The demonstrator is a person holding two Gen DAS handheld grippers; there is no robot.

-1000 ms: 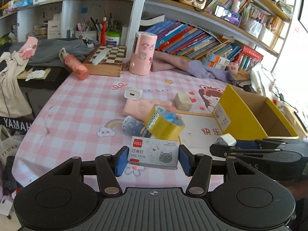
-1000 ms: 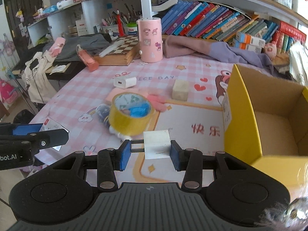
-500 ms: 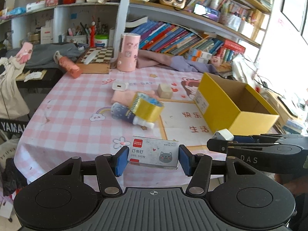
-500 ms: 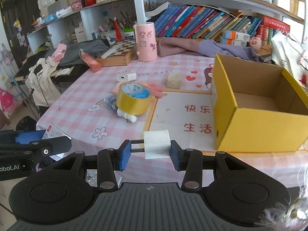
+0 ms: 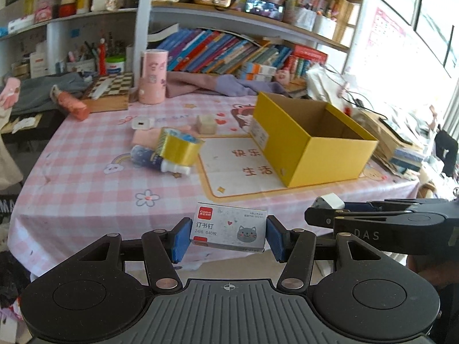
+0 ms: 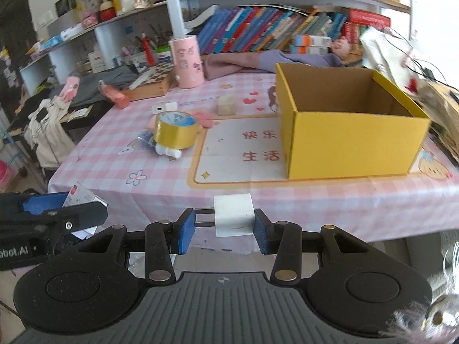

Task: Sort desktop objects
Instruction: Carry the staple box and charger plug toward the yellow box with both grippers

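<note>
Right now the left gripper (image 5: 228,238) is clamping a small grey cardboard staple box with a cat print (image 5: 228,228), while the right gripper (image 6: 225,230) is squeezing a white plastic plug-in charger cube (image 6: 233,218). Both are hanging off the near edge of the pink checked tablecloth (image 6: 120,157). An open yellow cardboard box (image 6: 348,139) is sitting at two o'clock, a yellow tape roll (image 6: 175,130) at eleven.

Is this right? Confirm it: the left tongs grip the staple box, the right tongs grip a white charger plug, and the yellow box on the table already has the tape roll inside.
One thing is wrong: the tape roll is not in the yellow box; the right wrist view shows it on the table, left of the box. The left tongs do grip the staple box, and the right tongs the white charger plug.
</note>
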